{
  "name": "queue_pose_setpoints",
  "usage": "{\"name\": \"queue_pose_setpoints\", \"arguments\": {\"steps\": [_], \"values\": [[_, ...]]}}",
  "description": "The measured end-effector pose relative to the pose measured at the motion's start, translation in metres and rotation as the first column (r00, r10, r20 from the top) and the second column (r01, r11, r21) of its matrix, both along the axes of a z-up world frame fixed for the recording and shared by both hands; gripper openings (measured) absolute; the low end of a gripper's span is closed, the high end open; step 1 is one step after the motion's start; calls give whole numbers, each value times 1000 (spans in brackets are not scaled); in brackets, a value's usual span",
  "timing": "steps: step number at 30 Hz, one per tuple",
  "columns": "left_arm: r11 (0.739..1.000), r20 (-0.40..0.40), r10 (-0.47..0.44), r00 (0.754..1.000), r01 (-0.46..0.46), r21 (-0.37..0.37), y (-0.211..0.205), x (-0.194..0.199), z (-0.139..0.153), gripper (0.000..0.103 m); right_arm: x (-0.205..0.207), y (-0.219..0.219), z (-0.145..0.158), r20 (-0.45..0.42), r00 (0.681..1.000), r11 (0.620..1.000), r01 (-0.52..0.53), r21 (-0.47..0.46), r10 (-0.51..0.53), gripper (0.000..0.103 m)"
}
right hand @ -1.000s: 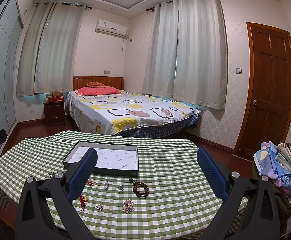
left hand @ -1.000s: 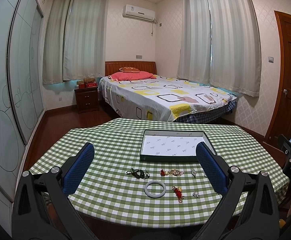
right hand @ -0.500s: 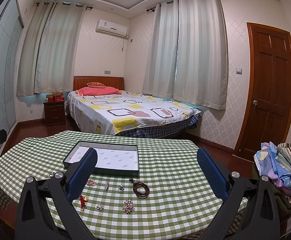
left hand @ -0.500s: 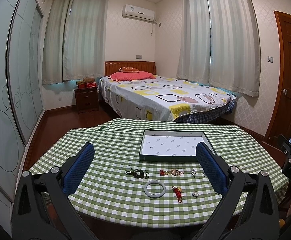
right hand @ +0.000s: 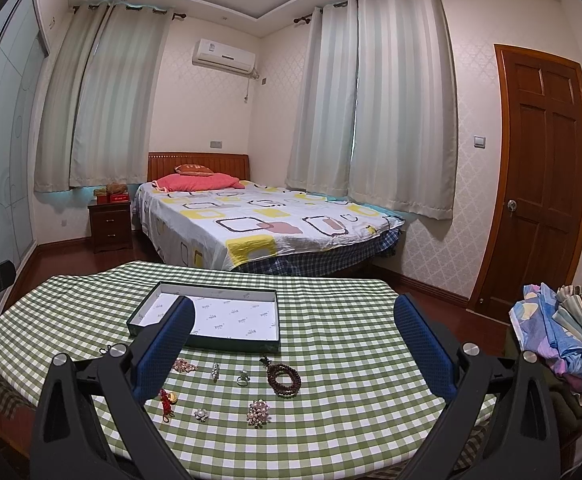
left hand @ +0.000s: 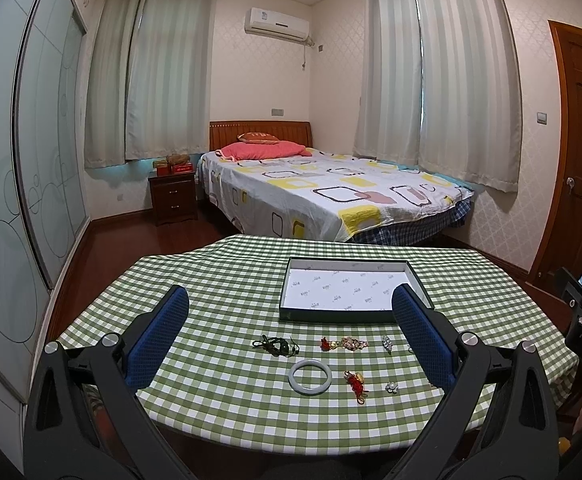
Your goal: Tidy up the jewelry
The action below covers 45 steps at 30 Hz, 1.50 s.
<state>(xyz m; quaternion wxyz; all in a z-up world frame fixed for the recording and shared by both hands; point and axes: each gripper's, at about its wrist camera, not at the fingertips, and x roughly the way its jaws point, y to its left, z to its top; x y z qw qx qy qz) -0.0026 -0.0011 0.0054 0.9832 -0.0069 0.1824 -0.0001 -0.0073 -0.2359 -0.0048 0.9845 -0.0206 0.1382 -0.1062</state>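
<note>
A table [left hand: 219, 312] in green check cloth holds a shallow tray [left hand: 418, 280], its white lining bare. The left gripper [left hand: 291, 336] and right gripper [right hand: 293, 344] both hover above the near edge, jaws wide apart, gripping nothing. The jewelry lies on the cloth just before the tray: bead bracelet [right hand: 284, 379], pale bangle [left hand: 310, 376], brooch [right hand: 258, 412], red charm [left hand: 355, 385], ring [right hand: 243, 378].
</note>
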Motion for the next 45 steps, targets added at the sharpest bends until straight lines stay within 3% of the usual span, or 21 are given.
{"name": "queue_pose_setpoints", "arguments": {"steps": [11,16,21,27,35,37,39,45], "values": [[1000,3,10,1000,-10,-8,2,5,-5,99,7,1,-6,-2,1000,1000,-17,8,17,97],[1000,-32,24,999,-24,-10,10,28,-25,99,25,-5,-29,-10,1000,1000,-19,5,19,97],[999,-127,14,992,-18,-34,16,64,-71,99,48,-12,-71,-51,998,1000,-27,12,27,97],[1000,-210,10,978,-8,11,11,104,-138,99,76,-12,-136,-152,987,998,-52,-23,48,97],[1000,-334,2,943,1,9,10,141,-193,92,113,-20,-181,-277,957,995,-73,66,88,96],[1000,-345,5,938,-3,7,10,147,-199,91,121,-19,-189,-301,948,994,-82,77,101,91],[1000,-354,9,935,-6,9,9,153,-204,91,129,-17,-197,-333,936,992,-92,91,117,66],[1000,-391,12,920,-7,12,6,162,-216,85,141,-18,-214,-409,901,986,-94,136,142,62]]}}
